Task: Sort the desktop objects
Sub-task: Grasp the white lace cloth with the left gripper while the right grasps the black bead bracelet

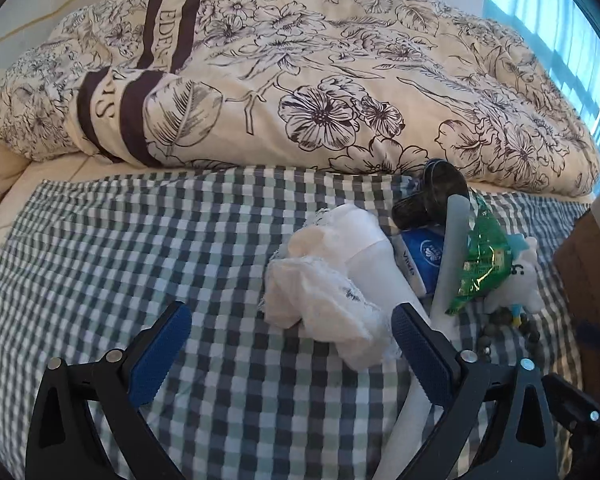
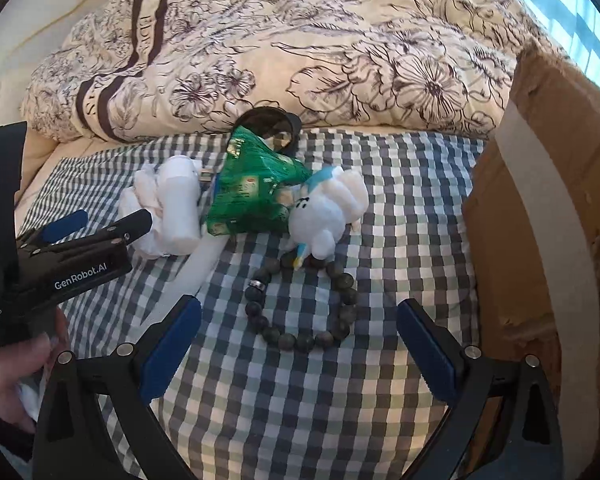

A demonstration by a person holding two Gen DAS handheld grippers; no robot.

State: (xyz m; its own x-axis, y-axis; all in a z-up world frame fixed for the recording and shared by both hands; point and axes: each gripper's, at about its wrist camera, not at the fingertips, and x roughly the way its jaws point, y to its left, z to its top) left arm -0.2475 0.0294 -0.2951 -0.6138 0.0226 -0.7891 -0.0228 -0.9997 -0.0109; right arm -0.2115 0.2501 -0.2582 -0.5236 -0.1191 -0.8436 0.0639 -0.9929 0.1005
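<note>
Left gripper (image 1: pixel 292 336): fingers spread wide, empty, lined up on the crumpled tissue (image 1: pixel 320 300), likely the next pick.
Right gripper (image 2: pixel 300 340): fingers spread, empty, framing the bead bracelet (image 2: pixel 300 304) on the checked cloth (image 2: pixel 400 208).
Box (image 2: pixel 548 200): at the right, probably the drop spot.

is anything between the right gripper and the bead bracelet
Nothing visible. The bead bracelet lies flat on the checked cloth, straight ahead of the open right gripper. The white plush toy touches only its far side.
</note>
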